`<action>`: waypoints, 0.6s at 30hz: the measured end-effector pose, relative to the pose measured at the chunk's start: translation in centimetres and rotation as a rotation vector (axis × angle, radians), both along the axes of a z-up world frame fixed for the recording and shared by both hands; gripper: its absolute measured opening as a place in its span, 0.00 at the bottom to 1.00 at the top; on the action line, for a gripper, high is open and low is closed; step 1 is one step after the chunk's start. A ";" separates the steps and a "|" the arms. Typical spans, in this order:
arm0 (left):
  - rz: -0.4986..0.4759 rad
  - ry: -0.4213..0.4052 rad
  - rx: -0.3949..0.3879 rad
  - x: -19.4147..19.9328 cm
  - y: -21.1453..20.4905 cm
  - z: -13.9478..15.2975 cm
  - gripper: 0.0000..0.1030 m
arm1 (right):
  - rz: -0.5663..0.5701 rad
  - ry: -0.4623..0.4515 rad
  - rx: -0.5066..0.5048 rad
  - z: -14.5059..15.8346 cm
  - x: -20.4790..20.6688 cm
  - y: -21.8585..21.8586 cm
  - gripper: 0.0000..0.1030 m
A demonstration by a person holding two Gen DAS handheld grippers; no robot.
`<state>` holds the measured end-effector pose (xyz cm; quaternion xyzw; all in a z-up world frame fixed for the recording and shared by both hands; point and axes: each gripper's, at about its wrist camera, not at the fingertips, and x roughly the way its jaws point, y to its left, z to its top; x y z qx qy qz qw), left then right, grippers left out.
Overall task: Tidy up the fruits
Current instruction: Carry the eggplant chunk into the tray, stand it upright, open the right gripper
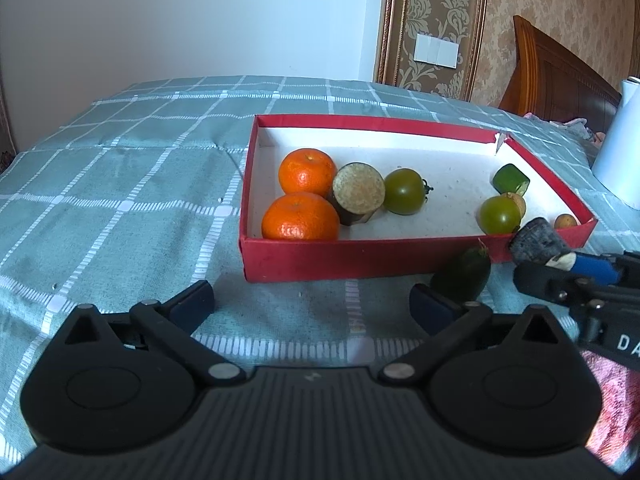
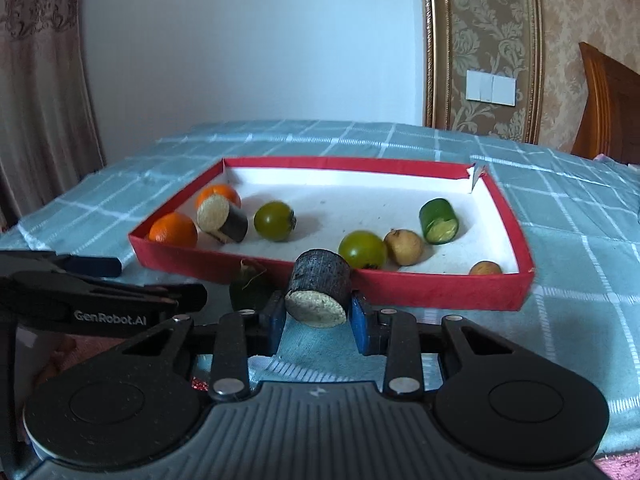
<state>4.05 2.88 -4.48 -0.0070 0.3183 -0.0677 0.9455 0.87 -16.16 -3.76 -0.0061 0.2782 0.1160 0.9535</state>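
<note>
The left gripper point(image 1: 312, 304) hangs released over the checked bedcover point(image 1: 120, 184), its jaws wide apart and holding nothing. Just ahead sits the red box point(image 1: 360, 258), and at its left end lie two oranges point(image 1: 301, 217) with a dark-skinned cane piece point(image 1: 357, 192) leaning against them. Next along the white floor comes a green tomato point(image 1: 405, 191), then a second green tomato point(image 2: 362, 249), two small brownish fruits point(image 2: 403, 246) and a cut green chunk point(image 2: 438, 221) towards the right wall. Outside the box, on the bed against its near wall, lies a dark green fruit point(image 1: 461, 276).

The right gripper point(image 2: 318, 312) is clenched on another cane segment point(image 2: 318, 290), pale cut face turned towards the camera, held at about the height of the near rim and not yet over it. To place it well, I would judge it best to lift enough for the segment to clear the wall, carry it forward over a bare patch of floor between the tomatoes, lower it close to the floor, then part the jaws so the round piece does not roll into its neighbours. The dark green fruit would remain for the idle gripper.
</note>
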 end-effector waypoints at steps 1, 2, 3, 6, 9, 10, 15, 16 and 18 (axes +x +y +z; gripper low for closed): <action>0.000 0.000 0.000 0.0 0.0 0.0 1.00 | 0.000 0.002 0.002 0.0 0.0 -0.1 0.32; 0.000 0.000 -0.001 0.0 0.0 0.0 1.00 | -0.001 0.006 0.008 0.1 0.1 -0.3 0.32; 0.000 0.000 -0.001 0.0 0.0 0.0 1.00 | -0.002 0.010 0.017 0.1 0.1 -0.5 0.32; 0.000 0.000 0.003 0.0 -0.1 0.0 1.00 | -0.008 -0.002 0.026 0.7 0.4 -0.9 0.32; 0.000 0.000 0.005 0.0 -0.1 0.0 1.00 | -0.022 -0.034 0.008 1.5 1.1 -1.2 0.32; 0.000 0.000 0.005 0.0 -0.1 0.0 1.00 | -0.029 -0.042 0.000 1.8 1.5 -1.2 0.32; 0.000 0.000 0.004 0.0 -0.1 0.0 1.00 | -0.064 -0.060 -0.042 2.5 4.5 -1.3 0.31; 0.000 0.000 0.004 0.0 -0.1 0.0 1.00 | -0.069 -0.060 -0.055 2.5 5.1 -1.3 0.31; 0.000 0.000 0.005 0.0 -0.1 0.0 1.00 | -0.075 -0.059 -0.085 2.5 6.2 -1.2 0.31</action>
